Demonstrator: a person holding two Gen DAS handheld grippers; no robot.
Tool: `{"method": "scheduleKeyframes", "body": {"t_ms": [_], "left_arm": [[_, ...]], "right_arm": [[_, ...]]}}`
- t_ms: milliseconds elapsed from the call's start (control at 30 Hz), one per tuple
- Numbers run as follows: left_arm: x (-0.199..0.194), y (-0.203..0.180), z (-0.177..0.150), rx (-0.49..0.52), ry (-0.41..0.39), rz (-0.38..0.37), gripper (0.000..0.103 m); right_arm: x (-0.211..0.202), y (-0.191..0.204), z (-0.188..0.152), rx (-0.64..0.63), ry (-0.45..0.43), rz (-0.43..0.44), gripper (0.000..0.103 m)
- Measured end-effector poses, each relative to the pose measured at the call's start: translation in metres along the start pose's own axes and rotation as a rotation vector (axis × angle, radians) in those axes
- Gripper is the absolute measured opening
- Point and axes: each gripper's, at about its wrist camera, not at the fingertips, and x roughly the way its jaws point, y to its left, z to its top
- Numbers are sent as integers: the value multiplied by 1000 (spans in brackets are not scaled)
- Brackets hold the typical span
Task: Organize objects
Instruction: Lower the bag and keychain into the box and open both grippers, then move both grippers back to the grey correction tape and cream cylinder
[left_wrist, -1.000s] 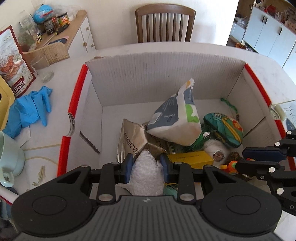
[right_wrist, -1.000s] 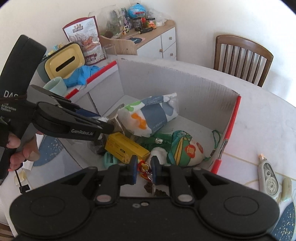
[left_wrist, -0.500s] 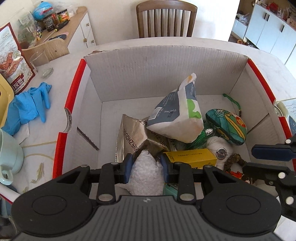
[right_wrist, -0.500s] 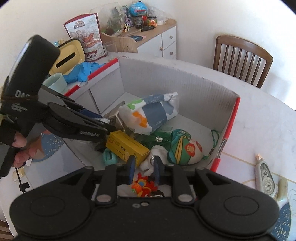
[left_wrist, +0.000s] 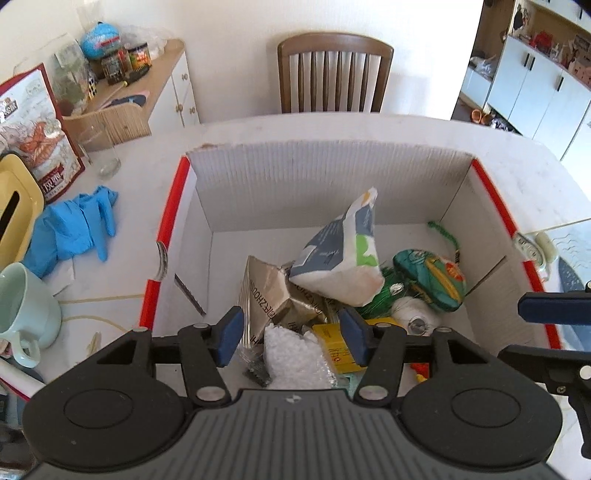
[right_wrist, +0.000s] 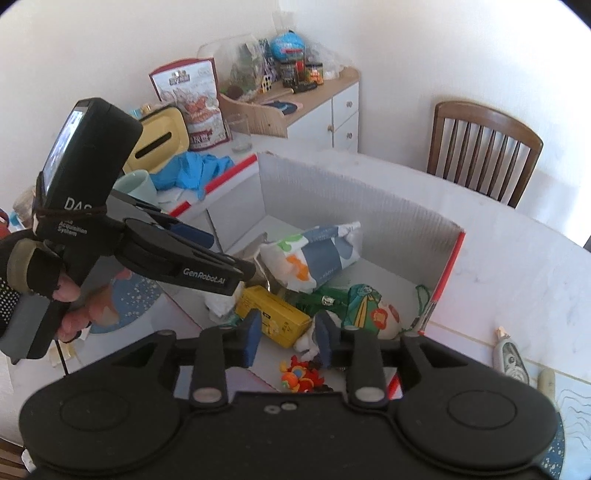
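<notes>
- Now both grippers hang over a big cardboard box (left_wrist: 328, 184) with red edges that sits on the white surface (left_wrist: 517, 155).
- On the left gripper (left_wrist: 291, 334) the fingers are opening. A little white bag of beads (left_wrist: 295, 354) lies under them, but the blue pads do not press on it.
- On the right gripper (right_wrist: 286, 338) the fingers are opening too. A small orange toy (right_wrist: 299, 374) lies on the box floor below, and nothing is squeezed between the pads.
- So both things look let go and rest inside the box, at about 6 o'clock in each view.
- More things are piled in the box. A blue and white packet (left_wrist: 343, 254) leans at 12 o'clock from the bead bag. A yellow carton (right_wrist: 273, 315) is just beside the bag, at 3 o'clock. A green round pouch (left_wrist: 430, 278) lies at 2 o'clock.
- Outside the box, at 9 o'clock in the left view, are blue gloves (left_wrist: 74, 225) and a pale green mug (left_wrist: 26, 310).
- To do this step well, I think each gripper should open all the way first, then lift straight up.
- That way the pads should not drag the bag or the toy out again.
- The two grippers are near each other, so lifting slowly may keep them from bumping.
</notes>
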Motion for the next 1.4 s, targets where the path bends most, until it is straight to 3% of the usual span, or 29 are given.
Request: {"method": "scheduleKeyframes", "body": {"t_ms": [300, 500, 700, 1100, 1400], "left_arm": [[-36, -11, -1, 5, -80, -3, 63], [-57, -27, -4, -4, -120, -21, 68], [-77, -50, -7, -6, -162, -30, 79], [-94, -110, -4, -22, -214, -44, 87], [-84, -168, 3, -25, -225, -90, 100]], "right_arm": [[-36, -1, 3, 5, -74, 9, 52], [-54, -8, -1, 1, -103, 16, 59], [-74, -19, -7, -8, -137, 12, 71], [-111, -69, -25, 25, -204, -15, 90], [-131, -124, -52, 59, -212, -48, 94]]}}
